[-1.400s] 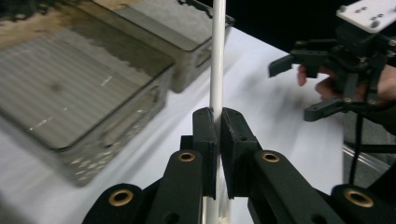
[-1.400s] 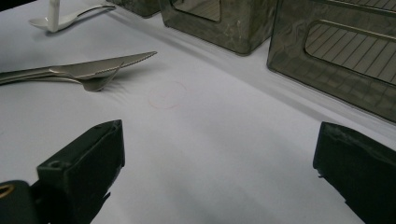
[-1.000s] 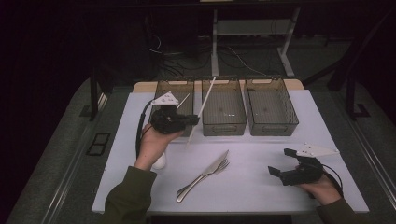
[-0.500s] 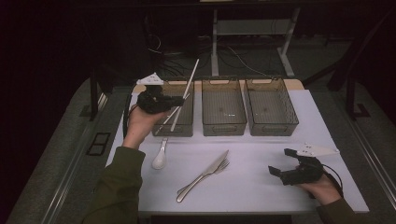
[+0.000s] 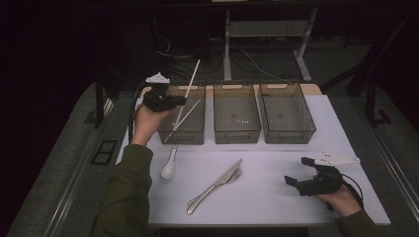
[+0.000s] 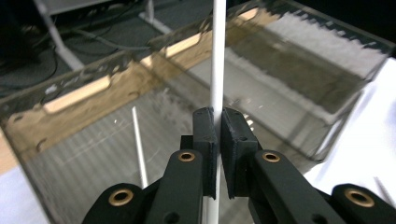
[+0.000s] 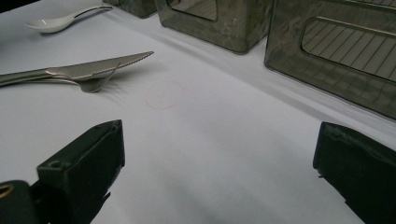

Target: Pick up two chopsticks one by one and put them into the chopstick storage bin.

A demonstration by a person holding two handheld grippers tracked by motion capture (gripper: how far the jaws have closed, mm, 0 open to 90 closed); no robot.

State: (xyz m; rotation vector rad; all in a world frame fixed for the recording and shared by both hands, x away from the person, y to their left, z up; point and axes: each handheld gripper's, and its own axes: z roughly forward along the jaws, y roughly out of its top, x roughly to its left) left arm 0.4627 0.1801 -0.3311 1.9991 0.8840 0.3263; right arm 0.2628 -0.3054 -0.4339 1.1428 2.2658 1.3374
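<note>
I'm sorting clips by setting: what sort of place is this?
Likely a lab recording bench, not a kitchen: a white-topped table in a dark room, three clear bins lined up, and loose cables on the floor behind.

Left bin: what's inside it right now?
One white chopstick lies slanted inside the left bin. The left claw holds a second chopstick over it. The hand covers the bin's near-left corner.

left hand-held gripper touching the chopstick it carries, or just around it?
Touching. In the left gripper view the left hand-held gripper has both jaws pressed flat against the white chopstick, no gap either side, above the left bin.
</note>
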